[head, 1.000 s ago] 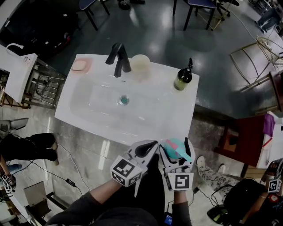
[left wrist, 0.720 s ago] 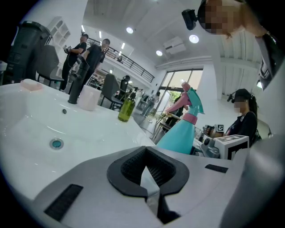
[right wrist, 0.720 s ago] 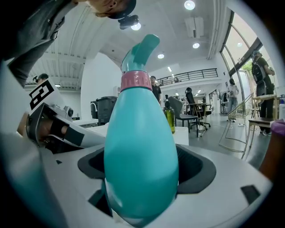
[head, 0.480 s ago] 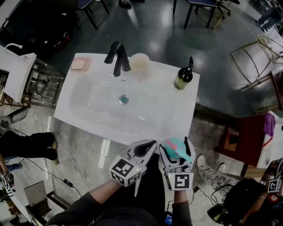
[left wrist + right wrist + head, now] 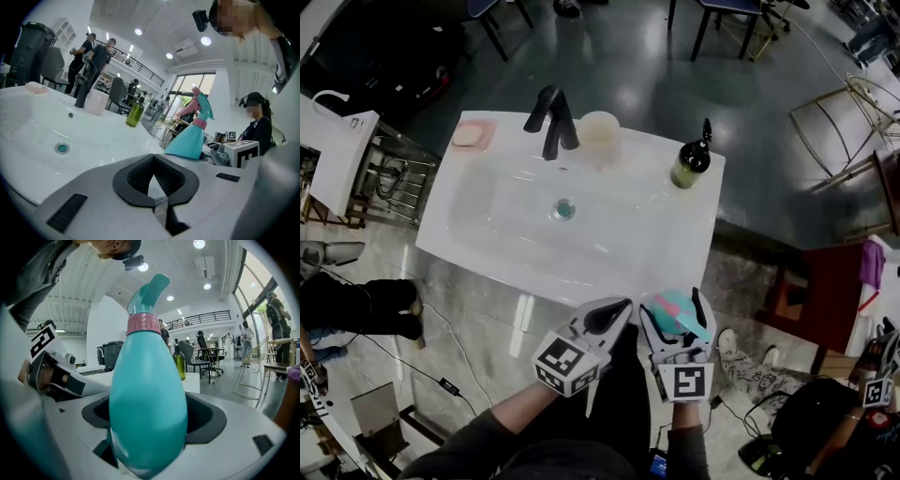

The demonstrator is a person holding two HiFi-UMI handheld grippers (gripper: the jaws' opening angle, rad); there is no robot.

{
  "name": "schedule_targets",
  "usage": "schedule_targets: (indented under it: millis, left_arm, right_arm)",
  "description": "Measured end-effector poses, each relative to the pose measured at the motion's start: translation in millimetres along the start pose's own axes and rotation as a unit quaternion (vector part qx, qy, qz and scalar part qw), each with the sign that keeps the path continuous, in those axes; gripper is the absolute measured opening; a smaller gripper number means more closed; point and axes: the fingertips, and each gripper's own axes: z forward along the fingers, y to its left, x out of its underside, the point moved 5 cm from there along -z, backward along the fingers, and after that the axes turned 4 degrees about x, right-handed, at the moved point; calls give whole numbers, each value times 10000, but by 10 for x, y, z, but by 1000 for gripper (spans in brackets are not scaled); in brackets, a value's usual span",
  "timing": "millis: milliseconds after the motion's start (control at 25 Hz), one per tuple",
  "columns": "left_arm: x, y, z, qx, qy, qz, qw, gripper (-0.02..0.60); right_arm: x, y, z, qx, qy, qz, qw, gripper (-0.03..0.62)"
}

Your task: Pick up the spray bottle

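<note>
A teal spray bottle (image 5: pixel 147 399) with a pink collar and teal trigger head stands upright between the jaws of my right gripper (image 5: pixel 149 427), which is shut on its body. In the head view the bottle (image 5: pixel 677 314) shows just off the near edge of the white sink (image 5: pixel 487 253), held by the right gripper (image 5: pixel 677 323). My left gripper (image 5: pixel 605 319) sits close beside it on the left, shut and holding nothing. From the left gripper view the bottle (image 5: pixel 192 133) rises at the right, and the left gripper (image 5: pixel 157 180) has its dark pads together.
On the sink's far rim stand a black faucet (image 5: pixel 551 122), a pink soap dish (image 5: pixel 472 136), a pale cup (image 5: pixel 598 131) and a green pump bottle (image 5: pixel 689 161). A drain (image 5: pixel 563 208) sits mid-basin. A dark red cabinet (image 5: pixel 811 295) stands to the right, chairs beyond.
</note>
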Motion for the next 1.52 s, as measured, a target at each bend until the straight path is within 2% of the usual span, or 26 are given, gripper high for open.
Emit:
schedule_targets:
  millis: [480,640,1000,1240,1520]
  left_arm:
    - [-20,10,-72,-49,7,11,10000,6]
    - [-29,1,-70,-36,8,13,10000,6]
    - [-122,-65,-82,25,-40,65,10000,6]
    - [-241,-138,-120,113,-58,68,9999,6]
    - [-443,-203,-192,134,-131,183,9997,6]
  right_arm:
    - [-33,56,-14,118,-38,-223,9997,383]
    - [-70,30,-29,154,-88,-45,9998,383]
    - [-274,-2,-95,253,-323,176,9990,383]
    - [-436,13,-141,278,-342,-126,9989,383]
    - [-726,56,-169,197,-342,-142,9991,383]
